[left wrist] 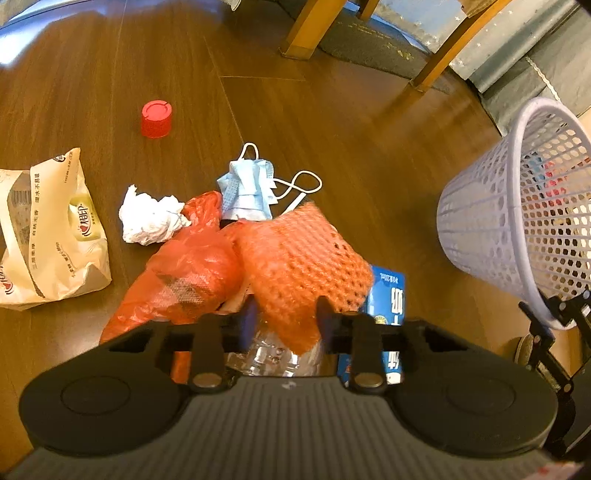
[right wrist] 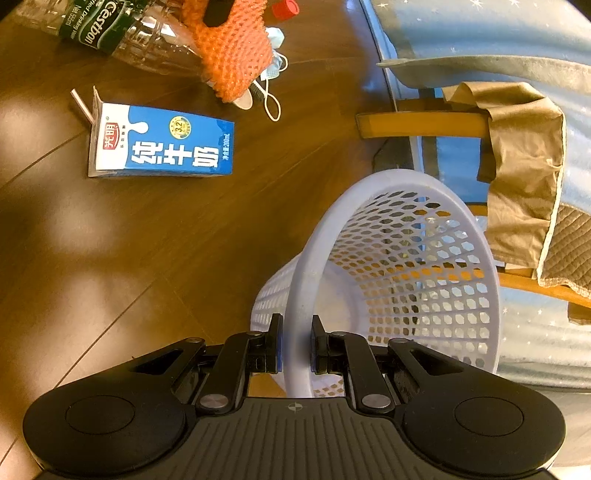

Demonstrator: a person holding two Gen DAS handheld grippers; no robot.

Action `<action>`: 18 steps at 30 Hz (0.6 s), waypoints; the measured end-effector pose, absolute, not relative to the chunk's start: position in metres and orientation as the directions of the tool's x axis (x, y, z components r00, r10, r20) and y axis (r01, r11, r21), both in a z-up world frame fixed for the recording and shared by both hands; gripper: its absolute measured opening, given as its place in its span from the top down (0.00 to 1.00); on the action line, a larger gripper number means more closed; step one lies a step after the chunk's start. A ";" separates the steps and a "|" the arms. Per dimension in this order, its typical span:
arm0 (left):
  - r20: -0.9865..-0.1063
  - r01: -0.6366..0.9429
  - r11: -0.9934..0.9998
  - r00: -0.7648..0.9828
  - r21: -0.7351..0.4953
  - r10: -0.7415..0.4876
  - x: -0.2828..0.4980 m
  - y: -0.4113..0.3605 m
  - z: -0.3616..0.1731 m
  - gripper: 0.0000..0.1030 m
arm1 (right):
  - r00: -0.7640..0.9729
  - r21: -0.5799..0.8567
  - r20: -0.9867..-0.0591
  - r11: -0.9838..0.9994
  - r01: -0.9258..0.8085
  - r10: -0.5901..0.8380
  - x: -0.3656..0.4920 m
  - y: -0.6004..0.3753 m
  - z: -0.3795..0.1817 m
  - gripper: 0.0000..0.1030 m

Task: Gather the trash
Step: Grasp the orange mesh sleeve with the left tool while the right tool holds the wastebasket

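Reading labels now: the blue milk carton [right wrist: 162,144] lies on its side on the floor, big white characters 纯牛奶 across it, a red badge reading 光明 at its white end, a round yellow seal with "32", and small print ending "200mL". The clear bottle [right wrist: 122,33] carries a dark green label, white lettering "Cestbon" and "Drinking Water" partly legible. The cream tissue pack [left wrist: 48,229] shows 相印 on its oval logo; its smaller print is too fine to read.

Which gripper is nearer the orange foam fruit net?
Left. The left gripper is closed on the orange foam fruit net; the right gripper clamps the white mesh basket's rim, well away.
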State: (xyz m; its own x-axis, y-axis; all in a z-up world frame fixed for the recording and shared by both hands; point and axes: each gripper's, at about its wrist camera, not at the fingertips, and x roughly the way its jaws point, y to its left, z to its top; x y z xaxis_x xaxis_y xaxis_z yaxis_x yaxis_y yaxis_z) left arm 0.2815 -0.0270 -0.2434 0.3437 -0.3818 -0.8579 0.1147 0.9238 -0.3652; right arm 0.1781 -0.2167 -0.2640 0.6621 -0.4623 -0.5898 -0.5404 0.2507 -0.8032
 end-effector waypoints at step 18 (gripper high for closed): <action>-0.835 0.185 0.908 0.356 -0.377 -0.420 0.276 -0.034 -0.197 0.94 | 0.639 -0.783 -0.619 0.287 -0.553 -0.457 0.183 -0.212 -0.261 0.91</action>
State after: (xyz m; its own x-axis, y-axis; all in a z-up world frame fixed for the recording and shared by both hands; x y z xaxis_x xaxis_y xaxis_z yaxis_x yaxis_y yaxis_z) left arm 0.2764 -0.0343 -0.1969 0.3565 -0.4195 -0.8348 0.1846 0.9075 -0.3772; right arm 0.1830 -0.2121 -0.2610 0.6390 -0.4569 -0.6187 -0.5526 0.2869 -0.7825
